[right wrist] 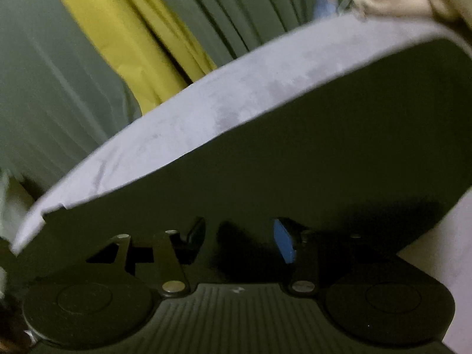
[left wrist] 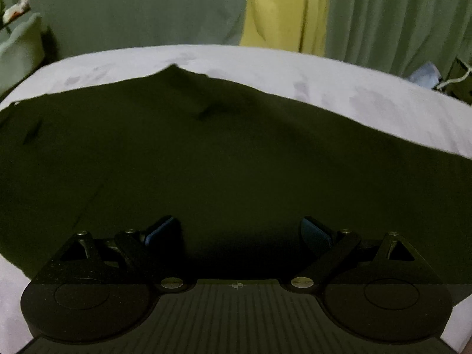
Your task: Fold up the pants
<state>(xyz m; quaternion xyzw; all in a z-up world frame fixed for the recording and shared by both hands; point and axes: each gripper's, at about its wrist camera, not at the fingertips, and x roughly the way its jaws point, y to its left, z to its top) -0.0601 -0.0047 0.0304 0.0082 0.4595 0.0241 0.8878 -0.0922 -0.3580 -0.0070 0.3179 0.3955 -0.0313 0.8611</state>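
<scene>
My left gripper (left wrist: 239,230) hangs over the pants (left wrist: 206,153) with its fingers (left wrist: 160,230) spread wide and nothing between them; my right gripper (right wrist: 240,236) is likewise released, fingers (right wrist: 283,240) apart above the cloth and clamping nothing. The step in hand, as I judge it, is choosing where to take hold for the next fold, and to do it well I should bring each pair of fingers down onto an edge of the fabric, not the flat middle, pinch only the layers I mean to lift, and carry both sides over evenly so no crease gets dragged in. The pants lie spread across the pale lilac bed (left wrist: 368,100), reaching near its far edge. They are dark olive, mostly smooth, with a raised peak along the far border and a few shallow wrinkles.
</scene>
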